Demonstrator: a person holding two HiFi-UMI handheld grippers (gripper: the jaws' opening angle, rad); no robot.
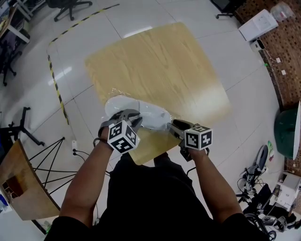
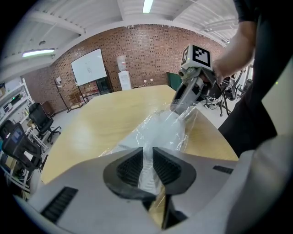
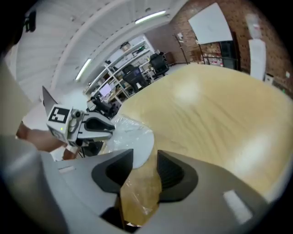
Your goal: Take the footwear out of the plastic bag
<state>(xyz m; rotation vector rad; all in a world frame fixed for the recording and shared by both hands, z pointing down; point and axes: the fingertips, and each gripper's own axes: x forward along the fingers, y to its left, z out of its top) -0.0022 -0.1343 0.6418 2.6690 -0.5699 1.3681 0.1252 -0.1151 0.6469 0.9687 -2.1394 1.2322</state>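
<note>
A white piece of footwear (image 1: 141, 113) lies inside a clear plastic bag (image 1: 114, 92) at the near edge of the wooden table (image 1: 155, 66). My left gripper (image 1: 130, 116) is at its left end. In the left gripper view the pads (image 2: 132, 167) press on the white footwear (image 2: 158, 132) through the film. My right gripper (image 1: 172, 126) stands at the bag's right end with its jaws apart. In the right gripper view loose clear film (image 3: 139, 194) hangs between the open jaws and touches neither pad, and the footwear (image 3: 136, 142) lies just ahead. Each gripper shows in the other's view: the left gripper (image 3: 108, 127), the right gripper (image 2: 182, 104).
My body stands against the table's near corner. On the floor to the left are a wooden board (image 1: 23, 188), black stand legs (image 1: 44, 150) and yellow-black tape (image 1: 57, 87). A green object (image 1: 284, 132) and cables lie to the right. An office chair (image 1: 70, 5) stands far back.
</note>
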